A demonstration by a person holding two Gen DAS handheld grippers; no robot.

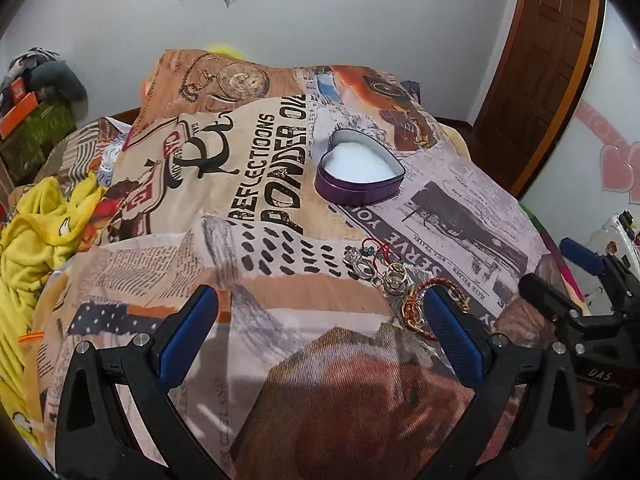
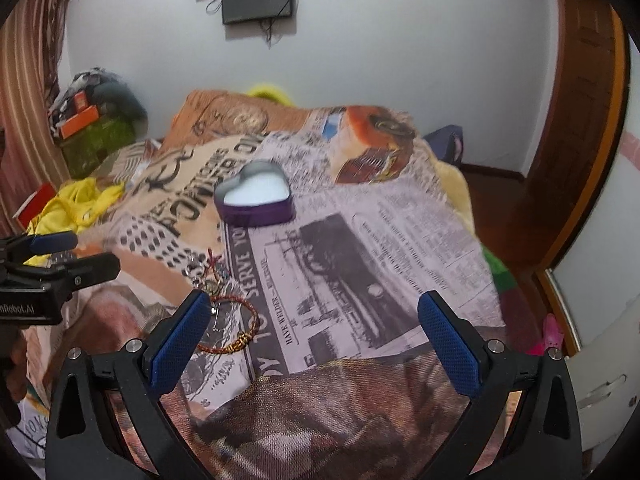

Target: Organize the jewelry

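I am working over a bed covered by a newspaper-print bedspread (image 1: 280, 320), which carries everything, so nothing here has a hard surface under it. Largest of the task's things is the purple heart-shaped tin (image 1: 360, 172), lid off and white lining bare, sitting out in the middle of the spread toward its far edge; I judge it stands open as the place the pieces should end up. Nearer my edge lies the red and gold thread bracelet (image 2: 234, 326), just beside the inner finger of my right gripper (image 2: 316, 340), whose fingers are spread wide and hold nothing. My left gripper (image 1: 320, 320) is likewise spread and empty, hovering next to the pile. Smallest is the cluster of rings (image 1: 372, 266), tangled with beaded bits between bracelet and tin; I judge these will be fiddly on soft cloth.
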